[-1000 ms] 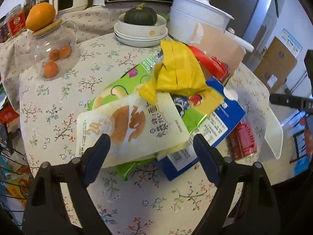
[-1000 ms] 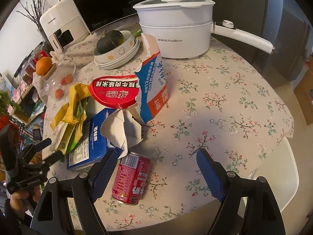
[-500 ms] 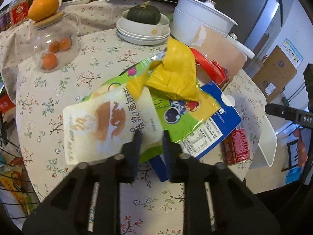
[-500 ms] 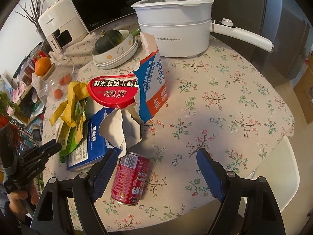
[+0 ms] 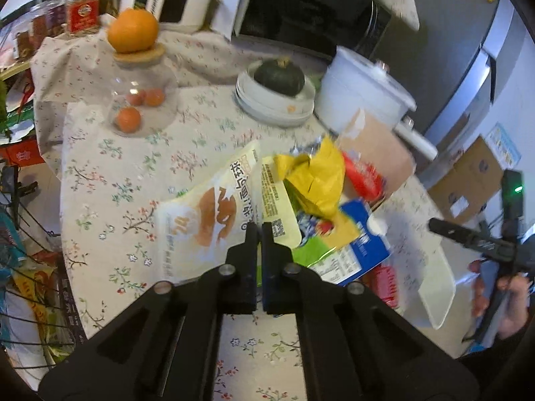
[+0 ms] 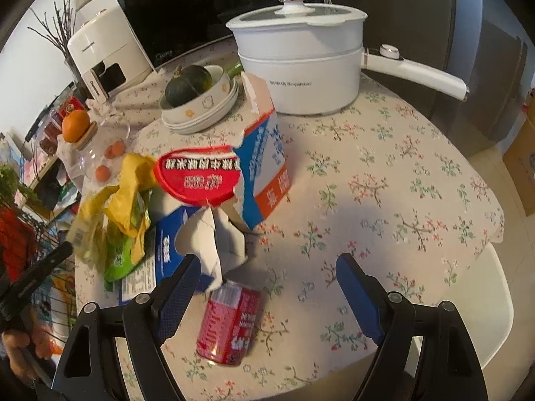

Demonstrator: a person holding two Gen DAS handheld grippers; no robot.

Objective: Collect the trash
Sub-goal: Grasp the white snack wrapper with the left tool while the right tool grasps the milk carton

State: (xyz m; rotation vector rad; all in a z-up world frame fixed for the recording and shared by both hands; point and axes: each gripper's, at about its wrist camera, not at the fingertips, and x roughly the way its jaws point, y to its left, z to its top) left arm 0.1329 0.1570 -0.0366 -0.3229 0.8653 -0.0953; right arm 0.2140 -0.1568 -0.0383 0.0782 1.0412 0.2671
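Left wrist view: the left gripper (image 5: 259, 230) has its jaws pressed together on the lower edge of a cream snack pouch (image 5: 214, 214), which tilts up off the floral tablecloth (image 5: 110, 180). Just behind the pouch lie a crumpled yellow wrapper (image 5: 314, 177), a green snack bag (image 5: 311, 250) and a flattened blue carton (image 5: 361, 250), overlapping in one heap. A glass jar (image 5: 140, 100) with an orange (image 5: 133, 33) on its cork lid stands well apart at the rear left. Right wrist view: the right gripper (image 6: 267, 284) hangs with its jaws wide apart, nothing between the pads. A red drink can (image 6: 229, 324) lies on its side on the cloth just below the gap, nearer the left finger. A torn blue-and-white milk carton (image 6: 267, 157) stands upright beyond it, touching a red noodle-cup lid (image 6: 197, 175). A white electric pot (image 6: 301, 63) stands at the rear.
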